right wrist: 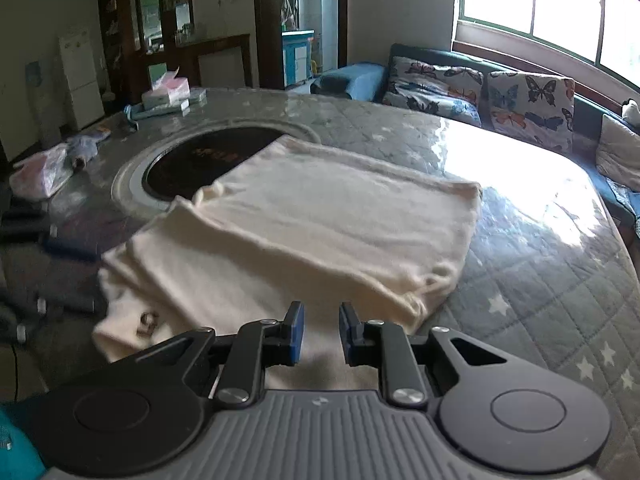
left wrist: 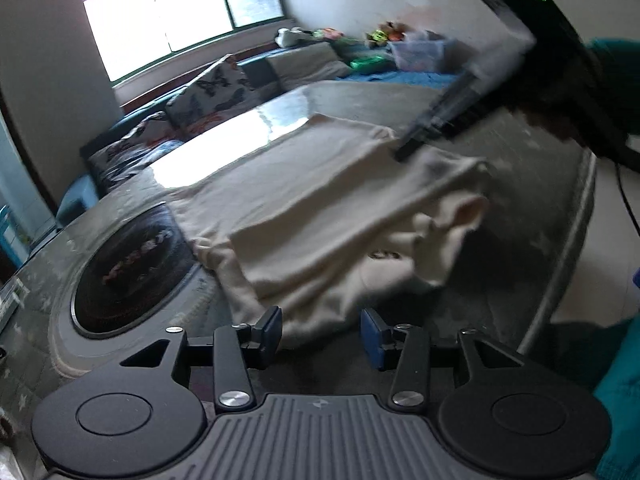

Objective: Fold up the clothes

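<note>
A cream garment (left wrist: pixel 320 208) lies partly folded on the round table (left wrist: pixel 520 264), one layer laid over another and its neck label (left wrist: pixel 384 256) showing. My left gripper (left wrist: pixel 322 332) is open just short of the garment's near edge, with nothing between its blue pads. The right gripper (left wrist: pixel 408 150) is a blurred dark shape with its tip over the far fold. In the right wrist view the garment (right wrist: pixel 320 220) spreads ahead. The right gripper (right wrist: pixel 322 332) hangs over its near edge, jaws a narrow gap apart, and no cloth is pinched between them.
A black round inset (right wrist: pixel 208 160) sits in the table's grey quilted cover (right wrist: pixel 540 300), partly under the garment. Tissue boxes (right wrist: pixel 168 92) and a plastic bag (right wrist: pixel 40 172) lie at the far left. A sofa with butterfly cushions (right wrist: pixel 528 104) runs beyond the table. A teal sleeve (left wrist: pixel 616 400) shows.
</note>
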The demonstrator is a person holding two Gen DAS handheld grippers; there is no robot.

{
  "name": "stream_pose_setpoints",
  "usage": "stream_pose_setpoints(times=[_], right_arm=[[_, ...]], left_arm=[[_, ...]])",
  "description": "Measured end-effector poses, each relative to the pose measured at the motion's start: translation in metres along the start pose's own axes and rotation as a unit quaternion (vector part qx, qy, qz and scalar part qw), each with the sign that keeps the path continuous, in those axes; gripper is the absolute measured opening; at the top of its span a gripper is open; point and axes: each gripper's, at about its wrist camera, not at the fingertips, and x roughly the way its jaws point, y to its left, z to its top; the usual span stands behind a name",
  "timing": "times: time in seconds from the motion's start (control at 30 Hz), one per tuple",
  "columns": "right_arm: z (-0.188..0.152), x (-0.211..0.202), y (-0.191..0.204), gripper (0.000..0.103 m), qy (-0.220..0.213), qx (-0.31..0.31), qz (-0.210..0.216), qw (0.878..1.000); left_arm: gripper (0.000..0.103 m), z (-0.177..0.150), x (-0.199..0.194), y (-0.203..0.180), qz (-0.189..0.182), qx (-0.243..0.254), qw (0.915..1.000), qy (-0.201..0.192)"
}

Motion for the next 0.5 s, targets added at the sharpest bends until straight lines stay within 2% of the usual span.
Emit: stream_pose_setpoints(times=[0.23, 0.5], right_arm=[[0.014, 0.022, 0.0, 0.019, -0.004, 0.002, -0.006, 1.0], [0.016, 0.034, 0.003, 0.019, 0.003, 0.0, -0.005, 1.0]], left_arm=[[0.047, 0.004, 0.009, -0.019, -0.01, 0.043, 0.9988, -0.021], [0.047, 0.01, 0.014, -0.02, -0.011, 0.047, 0.9981, -0.038]])
